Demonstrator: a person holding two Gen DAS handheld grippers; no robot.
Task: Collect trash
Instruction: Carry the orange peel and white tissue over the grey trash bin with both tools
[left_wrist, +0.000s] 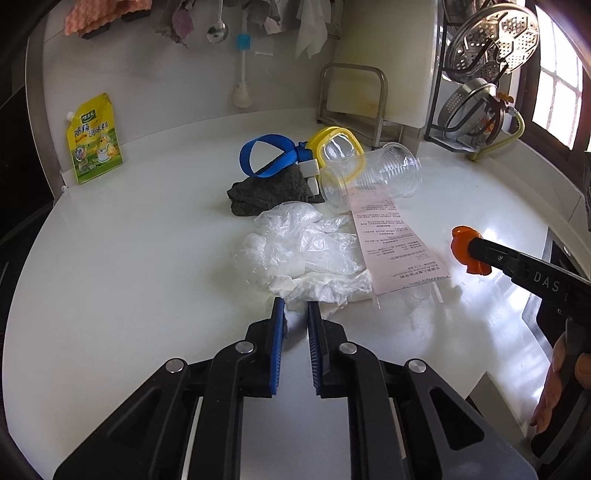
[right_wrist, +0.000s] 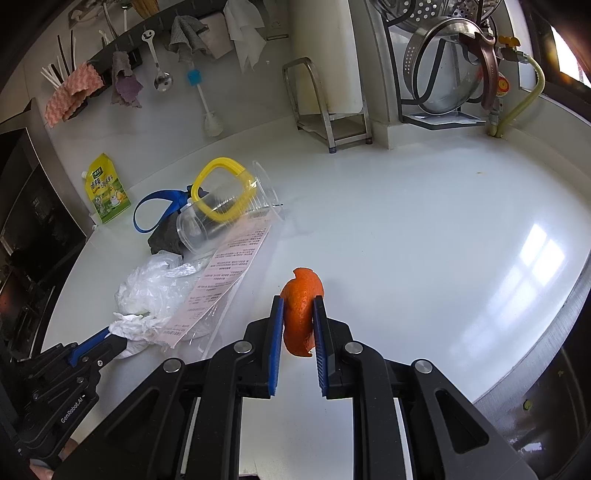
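Observation:
A crumpled white tissue (left_wrist: 325, 290) lies at the near edge of the trash pile, and my left gripper (left_wrist: 295, 308) is shut on its near corner; the right wrist view shows the same grip, left gripper (right_wrist: 110, 338) on tissue (right_wrist: 138, 326). Behind it lie a clear plastic bag (left_wrist: 295, 242), a pink printed leaflet (left_wrist: 391, 240) and a clear plastic cup (left_wrist: 373, 177) on its side. My right gripper (right_wrist: 299, 304) is shut on a curled orange peel (right_wrist: 301, 317), held just above the white counter (right_wrist: 424, 258), right of the pile.
Yellow goggles (left_wrist: 334, 149) with a blue strap and a grey cloth (left_wrist: 266, 194) lie behind the pile. A yellow seasoning pouch (left_wrist: 94, 142) leans on the wall at left. A metal rack (right_wrist: 328, 110) and pot lids (right_wrist: 443, 74) stand at the back right.

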